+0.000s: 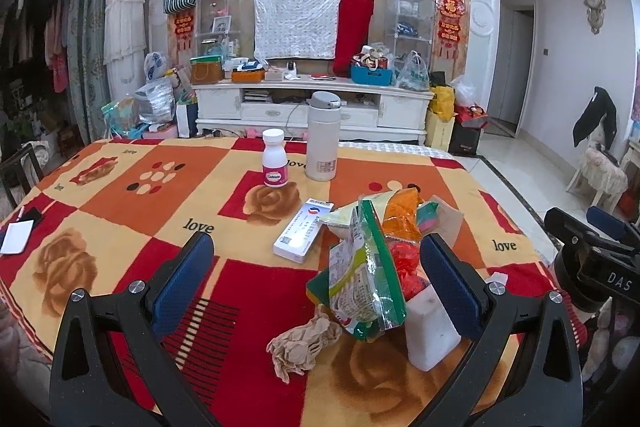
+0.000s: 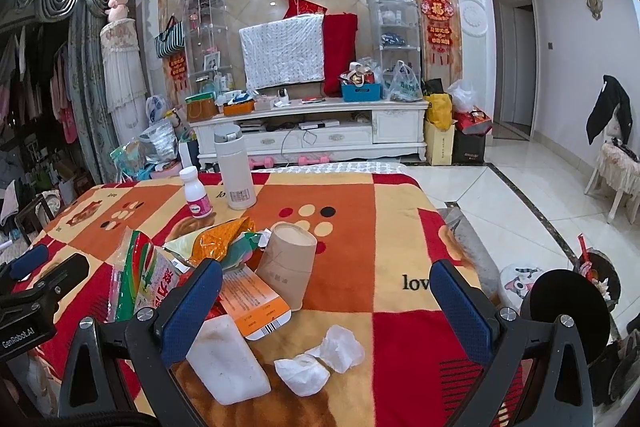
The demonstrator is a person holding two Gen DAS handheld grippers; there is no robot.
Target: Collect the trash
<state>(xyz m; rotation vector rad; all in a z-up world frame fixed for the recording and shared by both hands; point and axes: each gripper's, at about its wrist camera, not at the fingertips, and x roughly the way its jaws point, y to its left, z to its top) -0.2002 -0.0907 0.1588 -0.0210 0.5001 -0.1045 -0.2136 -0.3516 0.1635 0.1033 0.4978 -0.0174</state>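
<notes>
Trash lies heaped on the blanket-covered table (image 1: 120, 195). My left gripper (image 1: 316, 279) is open over a green snack bag (image 1: 360, 279), with a crumpled brown paper (image 1: 304, 343) in front and a white block (image 1: 432, 327) by its right finger. An orange wrapper (image 1: 404, 215) lies behind the bag. My right gripper (image 2: 326, 307) is open and holds nothing. Below it lie two crumpled white tissues (image 2: 320, 359). A tipped brown paper cup (image 2: 288, 263), an orange-and-white carton (image 2: 256, 303) and the white block (image 2: 228, 363) sit toward its left finger.
A white thermos (image 1: 323, 137), a pink-labelled pill bottle (image 1: 274, 159) and a white medicine box (image 1: 304, 231) stand farther back. A dark bin (image 2: 600, 267) with rubbish and a round stool (image 2: 520, 279) sit on the floor right of the table. A notepad (image 1: 16, 235) lies far left.
</notes>
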